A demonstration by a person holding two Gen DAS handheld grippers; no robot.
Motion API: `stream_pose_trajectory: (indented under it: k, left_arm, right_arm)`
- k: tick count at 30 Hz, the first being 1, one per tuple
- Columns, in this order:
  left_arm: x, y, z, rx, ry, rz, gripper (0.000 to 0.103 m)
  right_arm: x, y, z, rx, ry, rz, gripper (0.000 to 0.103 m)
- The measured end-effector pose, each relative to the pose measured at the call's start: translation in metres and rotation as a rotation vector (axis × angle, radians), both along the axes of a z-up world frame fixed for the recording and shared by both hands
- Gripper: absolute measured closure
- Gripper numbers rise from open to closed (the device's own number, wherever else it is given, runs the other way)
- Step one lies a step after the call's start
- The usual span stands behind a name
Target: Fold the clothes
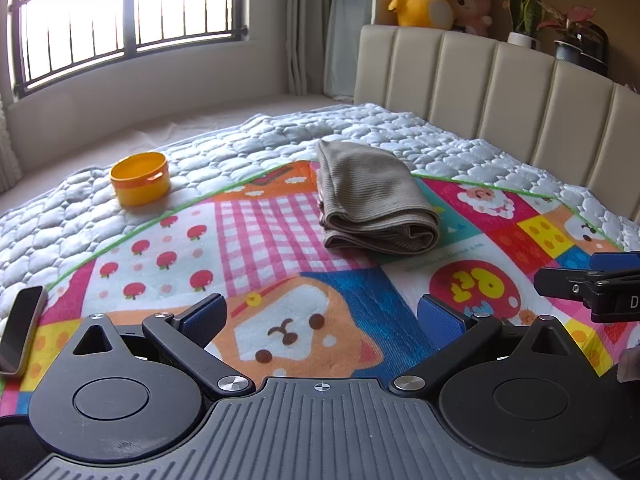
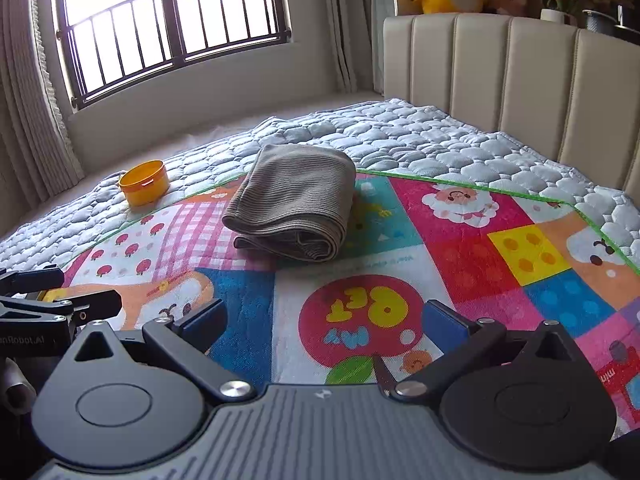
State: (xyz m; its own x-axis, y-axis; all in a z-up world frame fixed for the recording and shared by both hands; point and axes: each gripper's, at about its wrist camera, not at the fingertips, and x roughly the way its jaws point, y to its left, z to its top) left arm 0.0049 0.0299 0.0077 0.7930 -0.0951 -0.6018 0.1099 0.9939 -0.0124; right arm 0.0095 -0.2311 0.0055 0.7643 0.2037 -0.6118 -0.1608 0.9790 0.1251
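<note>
Folded garment on the play mat, both grippers empty

The brown ribbed garment [image 1: 372,204] lay folded on the colourful mat [image 1: 256,236], far from the left gripper [image 1: 320,320] and right gripper [image 2: 324,324], both spread wide. An orange tub [image 1: 140,178] sat far left, its contents hidden.

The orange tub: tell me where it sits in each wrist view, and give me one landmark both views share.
Left wrist view: the orange tub sits upper left on the grey quilt, left of the folded brown garment.
Right wrist view: the tub is at mid left on the quilt, again left of the garment.
Shared landmark: the barred window above and behind the tub.
</note>
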Motion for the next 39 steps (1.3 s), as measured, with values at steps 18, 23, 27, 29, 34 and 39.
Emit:
stream_pose_trajectory:
  k: [18, 23, 27, 29, 34, 39]
  left_arm:
    - [-0.0042, -0.0010, 0.0028, 0.000, -0.021, -0.009, 0.000]
    - [-0.0033, -0.0012, 0.0028, 0.005, -0.019, -0.008, 0.000]
    - [-0.0038, -0.0024, 0.0027, 0.011, -0.020, -0.010, 0.000]
    - [-0.0042, -0.0032, 0.0027, 0.014, -0.020, -0.011, 0.000]
    - [-0.0055, -0.0043, 0.0028, 0.018, -0.023, -0.014, 0.000]
    - [-0.0063, -0.0046, 0.0030, 0.015, -0.025, -0.016, 0.000]
  right_arm:
    - [0.0001, 0.0013, 0.0005, -0.001, -0.001, 0.004, 0.000]
    - [-0.0008, 0.0017, 0.0010, -0.004, -0.004, 0.006, 0.000]
    - [-0.0014, 0.0025, 0.0020, -0.009, -0.009, 0.009, 0.000]
    - [-0.0013, 0.0028, 0.0024, -0.011, -0.010, 0.011, 0.000]
    - [-0.0026, 0.0035, 0.0030, -0.016, -0.013, 0.015, 0.000]
    - [-0.0030, 0.0041, 0.0033, -0.019, -0.013, 0.017, 0.000]
